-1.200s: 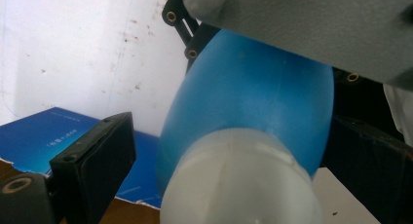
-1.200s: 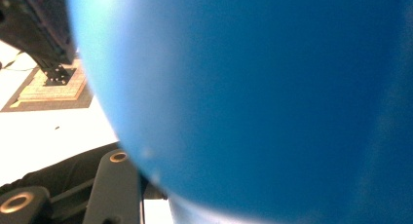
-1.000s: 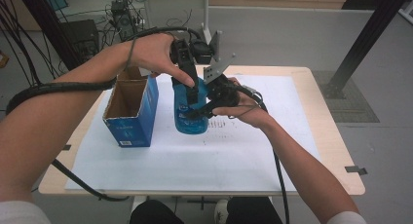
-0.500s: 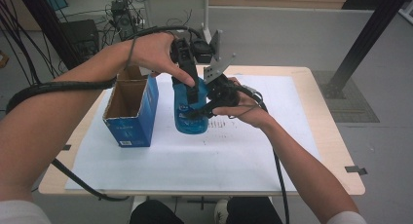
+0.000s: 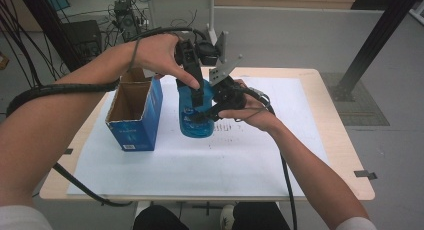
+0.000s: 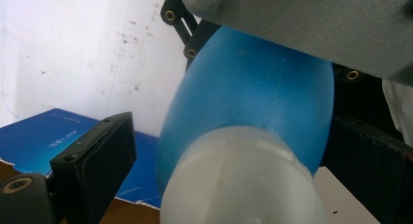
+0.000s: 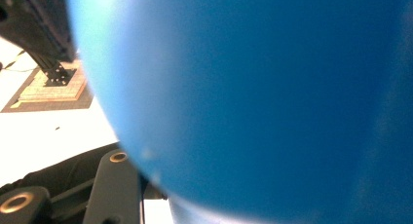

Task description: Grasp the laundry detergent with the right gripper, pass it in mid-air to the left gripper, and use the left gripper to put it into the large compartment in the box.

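A blue bottle (image 5: 192,124) with a white cap stands upright on the white sheet (image 5: 240,162) near the table's middle. My left gripper (image 5: 198,96) comes down over its top from behind. In the left gripper view its jaws straddle the bottle (image 6: 253,97), open, with a gap showing beside the left finger (image 6: 92,160). My right gripper (image 5: 204,115) reaches in from the right and is shut on the bottle's body. That body (image 7: 268,87) sits very close in the right gripper view and hides the jaws' tips.
An open blue cardboard box (image 5: 134,115) stands upright just left of the bottle; its edge (image 6: 44,136) shows behind my left jaw. The wooden table (image 5: 345,160) has bare sheet in front and to the right. Cables trail off the table's left edge.
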The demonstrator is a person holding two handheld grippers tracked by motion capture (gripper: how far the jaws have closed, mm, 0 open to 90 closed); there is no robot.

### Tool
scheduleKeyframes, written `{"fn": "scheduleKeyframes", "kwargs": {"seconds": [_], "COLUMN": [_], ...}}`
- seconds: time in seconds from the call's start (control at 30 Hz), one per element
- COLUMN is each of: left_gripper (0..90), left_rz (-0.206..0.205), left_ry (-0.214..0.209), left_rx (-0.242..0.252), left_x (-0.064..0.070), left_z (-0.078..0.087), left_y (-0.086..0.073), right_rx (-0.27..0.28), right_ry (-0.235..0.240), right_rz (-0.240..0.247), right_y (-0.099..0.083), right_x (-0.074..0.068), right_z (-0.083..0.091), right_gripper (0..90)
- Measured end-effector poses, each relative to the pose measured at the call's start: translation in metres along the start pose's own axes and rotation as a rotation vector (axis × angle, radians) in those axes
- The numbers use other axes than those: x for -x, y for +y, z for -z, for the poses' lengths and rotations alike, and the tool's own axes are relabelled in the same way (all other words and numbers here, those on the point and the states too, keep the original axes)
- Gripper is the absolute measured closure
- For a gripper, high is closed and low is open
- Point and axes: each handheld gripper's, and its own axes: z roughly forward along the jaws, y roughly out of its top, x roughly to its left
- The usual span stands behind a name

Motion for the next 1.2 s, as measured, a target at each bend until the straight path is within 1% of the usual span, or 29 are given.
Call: {"fn": "scheduleKeyframes", "kwargs": {"seconds": [0.13,0.17,0.23,0.57,0.7,0.73,1.1,1.2], "left_gripper": [6.4,6.4,6.4,7.0,9.7,10.9,20.8,23.3], "left_rz": [0.001,-0.006,-0.001,-0.003,-0.009,-0.022,-0.048,-0.047], "left_ry": [-0.001,0.000,-0.002,-0.001,0.003,0.004,0.010,0.007], "left_rx": [0.001,-0.002,0.008,0.002,0.002,-0.004,-0.005,0.001], "left_x": [0.0000,-0.0002,0.0003,-0.0013,-0.0011,-0.0015,0.0006,0.0004], "left_z": [-0.0005,-0.0003,0.0000,0.0003,-0.0008,-0.0008,-0.0020,-0.0020], "left_y": [-0.0001,-0.0001,-0.0001,-0.0006,-0.0002,0.0000,0.0017,0.0016], "right_rx": [0.001,0.000,0.001,-0.001,0.000,0.000,0.010,0.009], "right_ry": [0.001,0.001,0.001,-0.002,-0.002,-0.002,-0.005,-0.003], "right_rz": [0.002,0.000,0.001,0.004,0.006,0.006,0.025,0.028], "right_y": [0.0001,0.0003,0.0004,0.0003,0.0000,-0.0001,-0.0001,0.0002], "right_x": [0.0001,0.0000,-0.0001,-0.0001,-0.0002,-0.0001,0.0005,0.0002], "right_z": [-0.0005,-0.0008,-0.0013,-0.0002,0.0004,0.0007,0.0006,0.0004], "right_gripper": [43.9,43.9,43.9,43.9,43.9,43.9,43.9,43.9]}}
